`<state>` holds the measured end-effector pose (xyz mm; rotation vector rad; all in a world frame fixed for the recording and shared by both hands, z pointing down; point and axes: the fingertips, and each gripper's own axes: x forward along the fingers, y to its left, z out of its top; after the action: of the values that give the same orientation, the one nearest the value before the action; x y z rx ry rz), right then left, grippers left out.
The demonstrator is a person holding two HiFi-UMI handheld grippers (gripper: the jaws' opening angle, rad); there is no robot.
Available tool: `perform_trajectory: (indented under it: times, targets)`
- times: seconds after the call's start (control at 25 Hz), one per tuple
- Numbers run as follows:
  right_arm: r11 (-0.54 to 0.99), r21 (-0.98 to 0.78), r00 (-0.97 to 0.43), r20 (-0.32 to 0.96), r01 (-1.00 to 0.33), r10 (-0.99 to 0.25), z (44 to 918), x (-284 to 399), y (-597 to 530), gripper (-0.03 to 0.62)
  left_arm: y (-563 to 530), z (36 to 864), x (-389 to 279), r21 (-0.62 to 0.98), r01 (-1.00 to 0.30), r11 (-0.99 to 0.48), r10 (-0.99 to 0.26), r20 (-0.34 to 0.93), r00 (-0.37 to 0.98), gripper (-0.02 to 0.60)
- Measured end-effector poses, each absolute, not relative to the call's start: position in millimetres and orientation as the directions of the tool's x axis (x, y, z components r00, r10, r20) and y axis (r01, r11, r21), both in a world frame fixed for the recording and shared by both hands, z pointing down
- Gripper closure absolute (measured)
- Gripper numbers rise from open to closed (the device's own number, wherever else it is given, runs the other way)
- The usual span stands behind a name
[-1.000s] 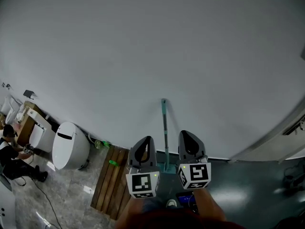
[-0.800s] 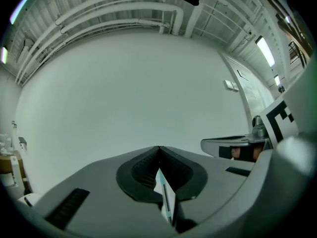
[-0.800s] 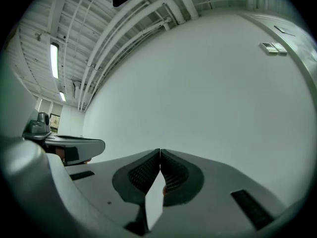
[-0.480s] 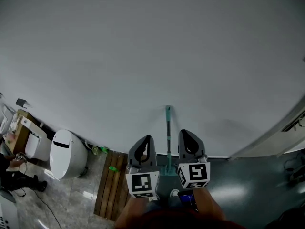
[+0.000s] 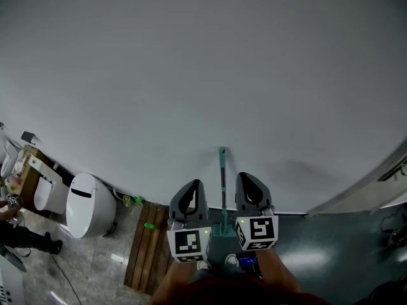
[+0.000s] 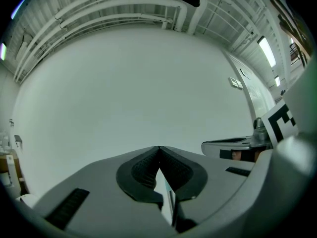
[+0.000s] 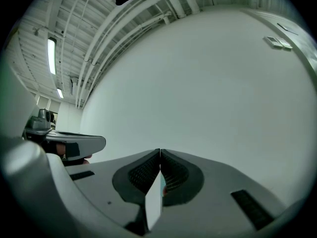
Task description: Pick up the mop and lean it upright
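You are holding the left gripper and right gripper empty, jaws together; the slim teal-handled mop is standing upright between them against the white wall.

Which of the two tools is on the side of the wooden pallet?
The left tool: it shows next to the wooden pallet, whereas the right tool lies beyond the mop handle.
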<state>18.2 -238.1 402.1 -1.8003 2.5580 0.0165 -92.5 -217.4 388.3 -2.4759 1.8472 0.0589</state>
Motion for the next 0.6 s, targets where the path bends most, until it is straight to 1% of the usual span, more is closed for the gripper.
perform_trajectory:
  times: [0.16, 0.36, 0.48, 0.6]
  targets:
    - [0.348, -0.003, -0.348, -0.016, -0.938, -0.937, 405, 19, -239, 0.577, -217, 391, -90, -0.040, -0.960, -0.279, -0.959, -0.050, 0.280, 0.568]
    - [0.361, -0.003, -0.361, -0.020, -0.932, -0.932, 402, 21, -240, 0.576, -215, 380, -88, -0.036, -0.963, -0.268, -0.961, -0.068, 0.270, 0.568]
    - [0.367, -0.006, -0.367, -0.004, -0.930, -0.930, 406, 20, -244, 0.576, -216, 372, -89, -0.022, -0.965, -0.263, -0.961, -0.085, 0.264, 0.568]
    - [0.377, -0.017, -0.377, 0.020, -0.926, -0.926, 414, 12, -249, 0.576, -214, 376, -95, -0.043, -0.966, -0.256, -0.964, -0.068, 0.259, 0.568]
